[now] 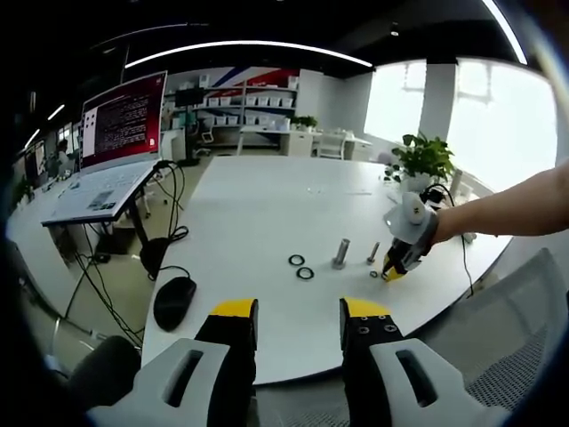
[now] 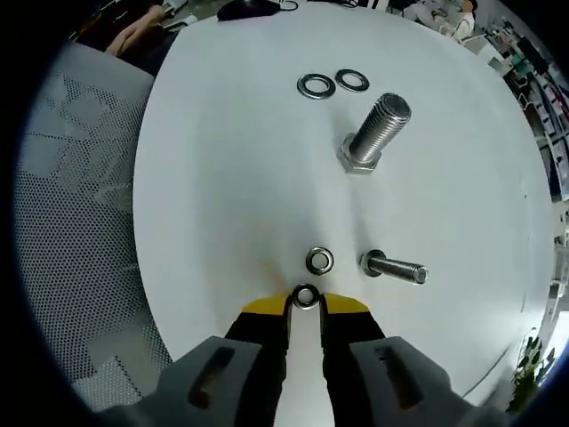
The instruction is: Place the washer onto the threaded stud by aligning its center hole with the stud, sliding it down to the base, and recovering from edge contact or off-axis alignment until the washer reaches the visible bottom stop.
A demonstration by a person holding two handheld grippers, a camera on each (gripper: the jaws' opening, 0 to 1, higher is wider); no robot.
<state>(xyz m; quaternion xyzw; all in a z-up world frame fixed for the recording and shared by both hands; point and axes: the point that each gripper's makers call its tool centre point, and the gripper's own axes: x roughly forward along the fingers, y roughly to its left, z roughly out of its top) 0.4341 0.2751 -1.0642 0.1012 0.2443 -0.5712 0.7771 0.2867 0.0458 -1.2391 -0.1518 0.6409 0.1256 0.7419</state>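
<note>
Right gripper (image 2: 305, 305) pinches a small washer (image 2: 305, 296) at the white tabletop's (image 2: 222, 196) near edge — left gripper (image 1: 299, 311) hovers open.

A round white worktop (image 1: 258, 205) spreads ahead of the left tool. Left of that tool, near the worktop's edge, lies a black computer mouse (image 1: 174, 302). Farther left an open laptop with a red-lit screen (image 1: 122, 124) stands on a stand. Right of it, a green potted plant (image 1: 421, 160) sits at the worktop's far edge. A grey mesh chair (image 2: 84, 231) lies left of the right tool.
</note>
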